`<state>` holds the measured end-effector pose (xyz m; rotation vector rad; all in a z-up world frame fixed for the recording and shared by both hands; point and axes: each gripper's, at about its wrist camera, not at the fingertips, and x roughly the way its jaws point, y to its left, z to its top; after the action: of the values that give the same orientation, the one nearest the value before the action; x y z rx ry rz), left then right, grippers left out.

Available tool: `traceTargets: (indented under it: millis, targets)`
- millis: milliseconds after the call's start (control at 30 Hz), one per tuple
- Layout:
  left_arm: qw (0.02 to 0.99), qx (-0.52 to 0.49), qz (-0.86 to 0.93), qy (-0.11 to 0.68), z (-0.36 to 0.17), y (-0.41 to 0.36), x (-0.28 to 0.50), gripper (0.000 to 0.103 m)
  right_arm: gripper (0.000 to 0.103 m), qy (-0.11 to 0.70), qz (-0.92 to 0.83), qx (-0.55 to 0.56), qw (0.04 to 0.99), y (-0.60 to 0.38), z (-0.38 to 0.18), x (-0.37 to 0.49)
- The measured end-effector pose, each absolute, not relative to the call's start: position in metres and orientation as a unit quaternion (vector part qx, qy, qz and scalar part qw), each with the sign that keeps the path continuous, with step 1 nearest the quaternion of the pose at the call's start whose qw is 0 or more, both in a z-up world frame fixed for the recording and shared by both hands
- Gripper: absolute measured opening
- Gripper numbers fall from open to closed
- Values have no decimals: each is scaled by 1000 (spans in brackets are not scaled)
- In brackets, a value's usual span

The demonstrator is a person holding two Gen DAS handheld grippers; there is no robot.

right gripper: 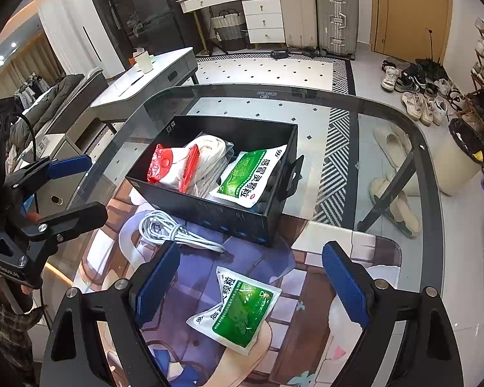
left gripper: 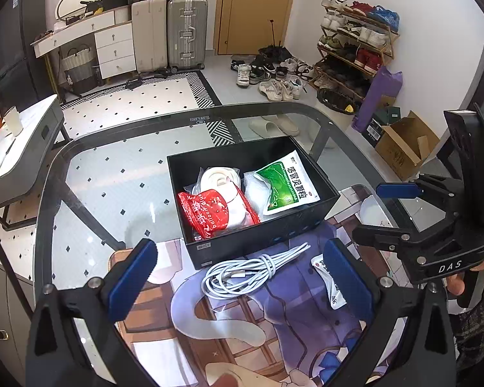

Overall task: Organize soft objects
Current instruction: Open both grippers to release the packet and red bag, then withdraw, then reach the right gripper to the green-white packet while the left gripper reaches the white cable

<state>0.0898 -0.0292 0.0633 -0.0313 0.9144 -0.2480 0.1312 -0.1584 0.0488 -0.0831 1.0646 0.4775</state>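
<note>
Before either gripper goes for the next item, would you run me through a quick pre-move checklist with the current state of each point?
1. Left gripper open and empty: ok.
2. Right gripper open and empty: ok.
3. White cable lies outside the black box, on the mat: ok.
4. Green sachet on the mat, between the right fingers' line: ok.
5. Room left in the box beside the packed green sachet: cannot tell.

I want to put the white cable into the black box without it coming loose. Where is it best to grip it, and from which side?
Probably grip the white cable at the wrapped waist, where turns bind the loops together. Come from above with the left gripper, already open over it, fingers straddling the bundle across its length. It lies flat on the mat, beside the black box.
</note>
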Motion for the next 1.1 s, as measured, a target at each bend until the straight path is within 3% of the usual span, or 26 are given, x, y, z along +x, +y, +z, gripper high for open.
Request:
traceTargets:
  millis: [333,1100]
  targets:
    - [888,2,-122,444,52,-32,82,103,100,514,220,-34,828,-164,33,121]
    - [877,18,-147,458,27,-43,80,103,100,548,216,-15,808,-170,-3,108]
